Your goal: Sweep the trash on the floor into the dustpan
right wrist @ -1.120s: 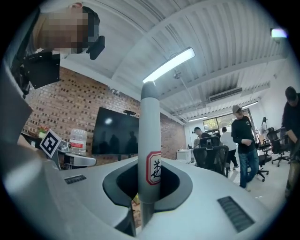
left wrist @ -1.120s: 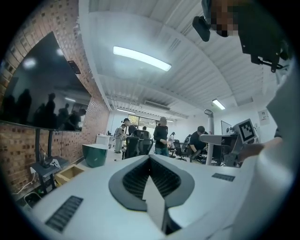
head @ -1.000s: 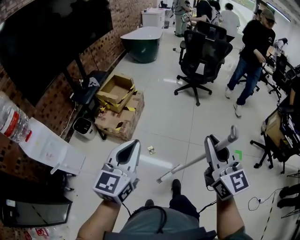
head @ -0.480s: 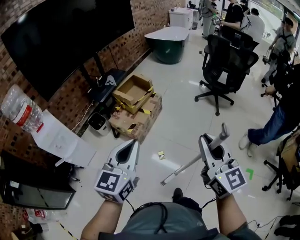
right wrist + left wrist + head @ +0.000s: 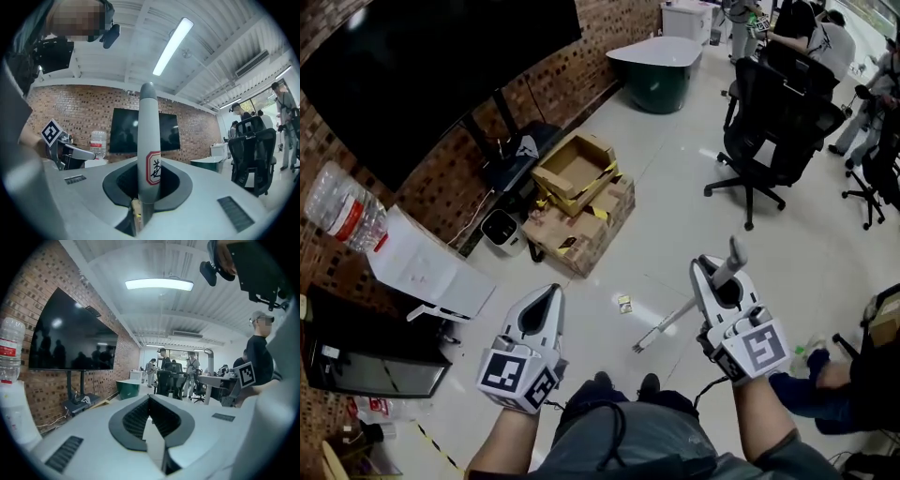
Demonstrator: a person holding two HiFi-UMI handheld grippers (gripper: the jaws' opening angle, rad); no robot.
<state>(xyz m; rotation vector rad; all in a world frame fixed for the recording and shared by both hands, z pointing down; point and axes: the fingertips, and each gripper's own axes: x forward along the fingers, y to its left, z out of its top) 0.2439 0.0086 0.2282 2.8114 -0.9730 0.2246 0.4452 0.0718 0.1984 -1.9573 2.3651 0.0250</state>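
Below, trash (image 5: 624,304) lies between the closed left tool (image 5: 546,298) and the right tool (image 5: 713,272) clamping the broom handle (image 5: 675,324).

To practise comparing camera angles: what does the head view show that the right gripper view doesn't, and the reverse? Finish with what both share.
Head view only: the trash on the floor, the boxes, and the handle below the right gripper. Right gripper view only: the ceiling light and the red-framed label on the handle. Both: the right gripper shut on the handle, the TV, the bottle and a black chair.
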